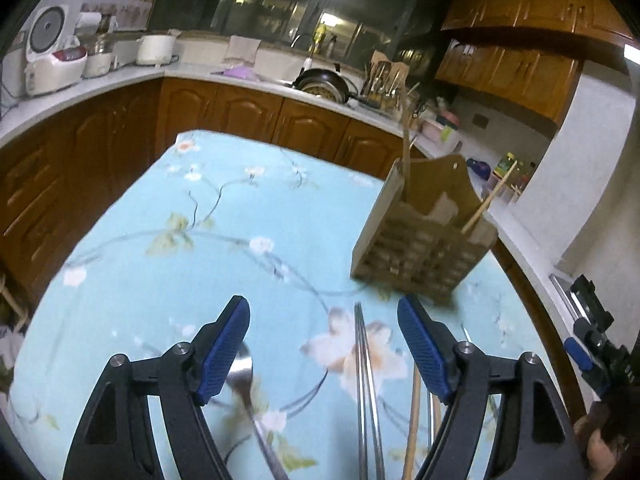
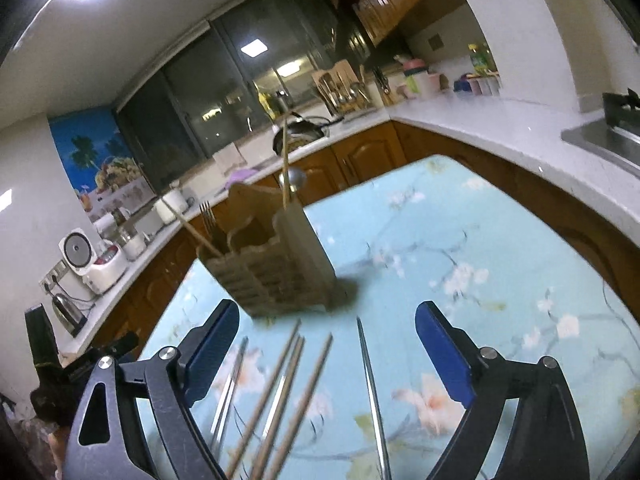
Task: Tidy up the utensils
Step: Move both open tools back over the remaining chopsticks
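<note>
- The left gripper (image 1: 324, 344) stood wide and held nothing. Between its jaws, on the flowered tablecloth (image 1: 160, 240), lay a pair of metal chopsticks (image 1: 366, 380). A metal spoon (image 1: 242, 376) lay beside the left pad.
- The right gripper (image 2: 328, 350) was also wide and empty, above several wooden chopsticks (image 2: 280, 392) and one metal chopstick (image 2: 370, 380).
- The wooden holder (image 2: 272, 264) stood just beyond, already with some utensils inside.
- The metal pieces looked thin, stiff and smooth, so probably slippery; the wooden ones seemed light and less slippery.
- I would take a pair near the middle, across both sticks, so that it does not tip.
</note>
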A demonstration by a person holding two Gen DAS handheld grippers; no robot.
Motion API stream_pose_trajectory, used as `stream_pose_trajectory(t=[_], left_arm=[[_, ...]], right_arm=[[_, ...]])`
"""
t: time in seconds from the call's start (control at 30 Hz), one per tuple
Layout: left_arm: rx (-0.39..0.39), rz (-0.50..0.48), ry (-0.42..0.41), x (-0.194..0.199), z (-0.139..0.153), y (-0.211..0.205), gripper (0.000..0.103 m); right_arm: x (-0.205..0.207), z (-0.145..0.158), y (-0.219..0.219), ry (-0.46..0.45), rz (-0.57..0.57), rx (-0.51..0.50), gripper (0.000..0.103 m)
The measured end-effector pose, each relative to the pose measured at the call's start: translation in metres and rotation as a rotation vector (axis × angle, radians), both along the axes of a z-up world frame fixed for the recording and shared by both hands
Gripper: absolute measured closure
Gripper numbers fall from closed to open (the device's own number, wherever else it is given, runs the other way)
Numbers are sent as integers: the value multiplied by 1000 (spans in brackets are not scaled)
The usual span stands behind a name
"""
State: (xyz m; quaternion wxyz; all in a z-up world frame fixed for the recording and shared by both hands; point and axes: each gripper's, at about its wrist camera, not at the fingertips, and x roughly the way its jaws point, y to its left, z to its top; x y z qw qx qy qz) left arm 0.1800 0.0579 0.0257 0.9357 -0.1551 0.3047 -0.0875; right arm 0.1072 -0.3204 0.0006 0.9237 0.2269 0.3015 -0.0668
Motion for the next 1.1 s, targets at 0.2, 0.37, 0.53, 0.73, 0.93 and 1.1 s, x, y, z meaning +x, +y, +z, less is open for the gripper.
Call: stream_pose_trajectory(t=[0.2,0.37,0.53,0.73,0.93,1.1], left_arm=[[22,-1,28,-15,-1,-5,27],[51,-27,92,-21,-6,-14,27],[65,-41,122,-22,-4,-18,28],[88,-72,179,-5,-9,-19,30],[161,-126,247,20,-12,-32,44],[201,-168,286,47,-19,-46,50]], right_arm=[[-12,-18,14,49,27,-15,12],[-12,-25,20,67,42,-25,12],[-9,-28,23,84,50,-32,12],[2,-34,27,125,68,-37,19],[25,-45,35,211,114,-37,51],[44,-57,40,272,137,-38,60]])
